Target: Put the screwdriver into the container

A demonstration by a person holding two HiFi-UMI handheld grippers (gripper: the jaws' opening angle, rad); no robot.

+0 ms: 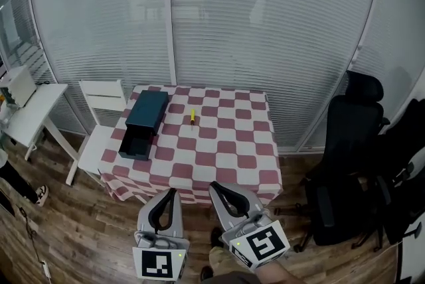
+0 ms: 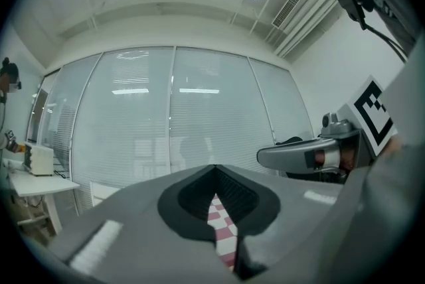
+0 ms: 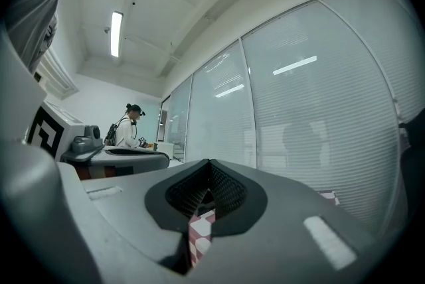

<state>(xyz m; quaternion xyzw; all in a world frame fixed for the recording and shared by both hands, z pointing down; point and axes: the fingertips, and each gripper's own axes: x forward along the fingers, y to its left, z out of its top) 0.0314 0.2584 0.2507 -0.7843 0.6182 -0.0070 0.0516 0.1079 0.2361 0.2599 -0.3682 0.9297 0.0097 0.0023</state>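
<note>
A screwdriver (image 1: 192, 117) with a yellow handle lies on the red-and-white checkered table (image 1: 226, 150), near its far middle. To its left stands the dark teal container (image 1: 144, 123), a box with a drawer pulled out toward me. My left gripper (image 1: 174, 192) and right gripper (image 1: 214, 184) hover side by side in front of the table's near edge, well short of both objects. The left gripper (image 2: 214, 168) has its jaws shut with nothing between them. The right gripper (image 3: 210, 162) is also shut and empty. Only a sliver of checkered cloth shows through each one's jaws.
A white chair (image 1: 99, 117) stands against the table's left side, with a white desk (image 1: 26, 110) farther left. A black office chair (image 1: 345, 163) sits to the right. A glass wall with blinds (image 1: 199, 24) runs behind the table. A person (image 3: 133, 127) stands in the distance.
</note>
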